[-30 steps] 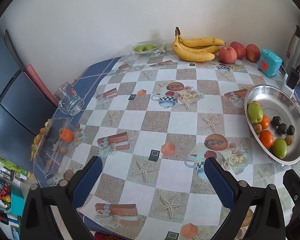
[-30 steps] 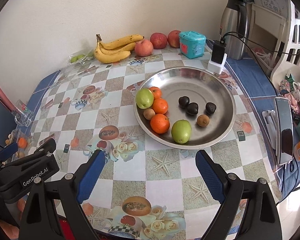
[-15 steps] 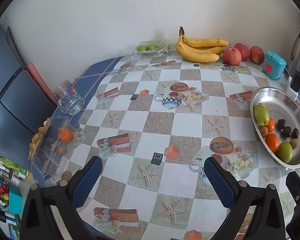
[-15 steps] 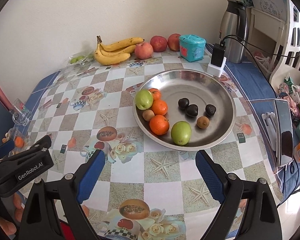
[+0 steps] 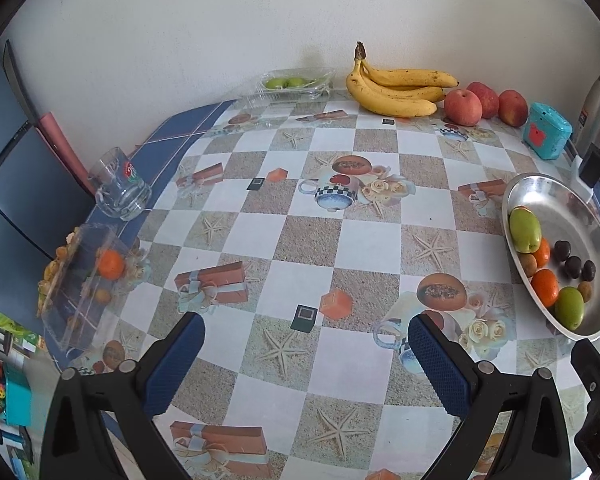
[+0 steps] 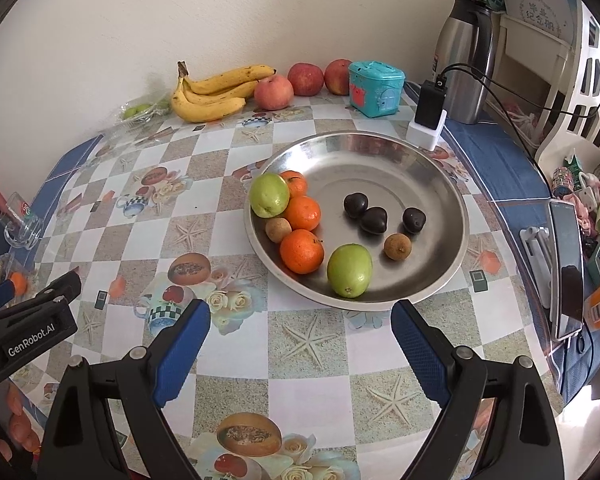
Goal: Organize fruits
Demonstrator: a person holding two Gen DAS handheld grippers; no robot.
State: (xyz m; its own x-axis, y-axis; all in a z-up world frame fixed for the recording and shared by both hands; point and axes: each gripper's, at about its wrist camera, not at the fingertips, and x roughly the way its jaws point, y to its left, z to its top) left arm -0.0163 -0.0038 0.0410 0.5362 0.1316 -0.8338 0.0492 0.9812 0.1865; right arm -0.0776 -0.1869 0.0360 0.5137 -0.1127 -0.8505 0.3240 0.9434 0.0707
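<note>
My left wrist view looks across the table's left; right looks down nearer; both share the bowl [image 5: 556, 188] [image 6: 380, 148].

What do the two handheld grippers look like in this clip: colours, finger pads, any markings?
Both look alike: black plastic frames with round silver bolts and two fingers faced with blue cross-hatched pads. That holds for the left gripper and the right gripper. The right wrist view shows white "GenRobot.AI" lettering on the left one's black body.
</note>
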